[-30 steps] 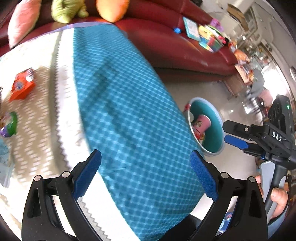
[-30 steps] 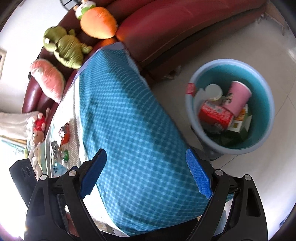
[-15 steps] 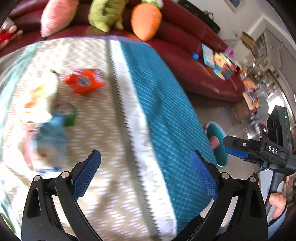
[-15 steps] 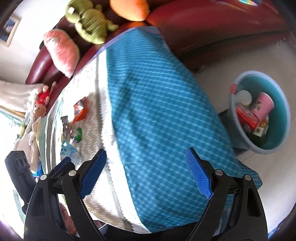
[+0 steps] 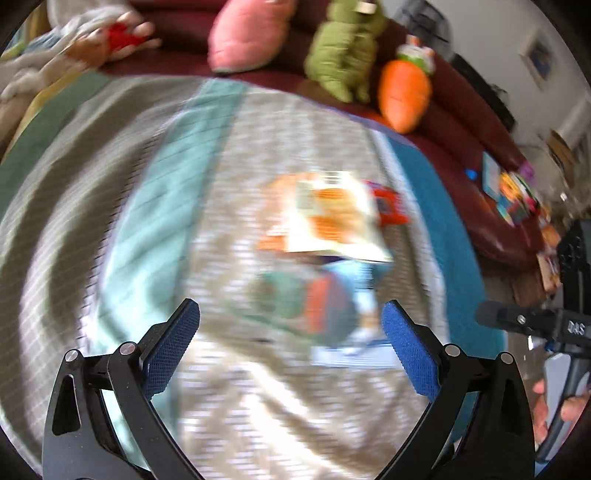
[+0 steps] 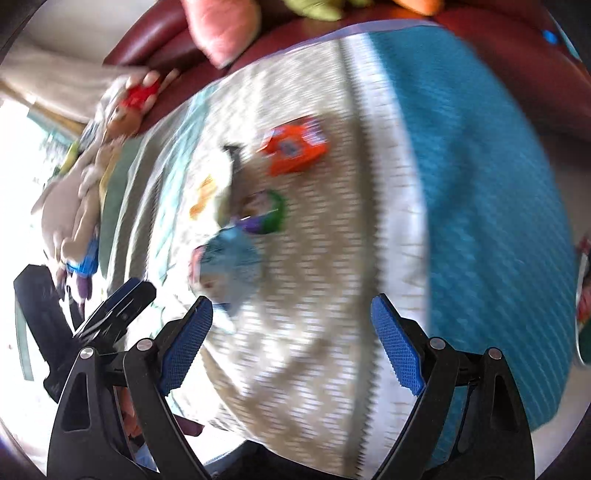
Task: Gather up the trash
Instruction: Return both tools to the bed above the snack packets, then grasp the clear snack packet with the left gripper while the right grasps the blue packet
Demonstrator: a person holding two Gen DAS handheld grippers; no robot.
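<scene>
Left gripper [image 5: 291, 345]: jaws stand wide apart with nothing between the blue pads; it hangs over the patterned beige part of the tablecloth [image 5: 258, 406].
Right gripper [image 6: 291, 345]: jaws likewise spread wide, nothing held, above the beige zigzag weave and near the cloth's white toothed border.
Trash just ahead of the left fingers: a blurred light-blue wrapper [image 5: 354, 317] with orange and green patches lies flat on the cloth, close to the far side of the pads, more toward the right pad.
Trash farther on: a white and orange packet [image 5: 332, 218] beyond the blue wrapper, its near edge seeming to overlap it; blur hides the exact contact.
Orange carton [image 6: 295, 149]: lies on the beige cloth farther off, partly hidden behind the white packet in the left wrist view.
Green and purple piece [image 6: 266, 214]: a small round item between the orange carton and the blue wrapper, seen in the right wrist view.
Cloth: beige centre, pale teal band to the left, deep teal panel [image 6: 491, 192] to the right.
Sofa [image 5: 472, 122]: dark red, beyond the table, carrying a pink cushion [image 5: 247, 33], a green plush [image 5: 343, 48] and a carrot plush [image 5: 404, 92].
Sharpness: both views are smeared, so print on the trash cannot be read.
</scene>
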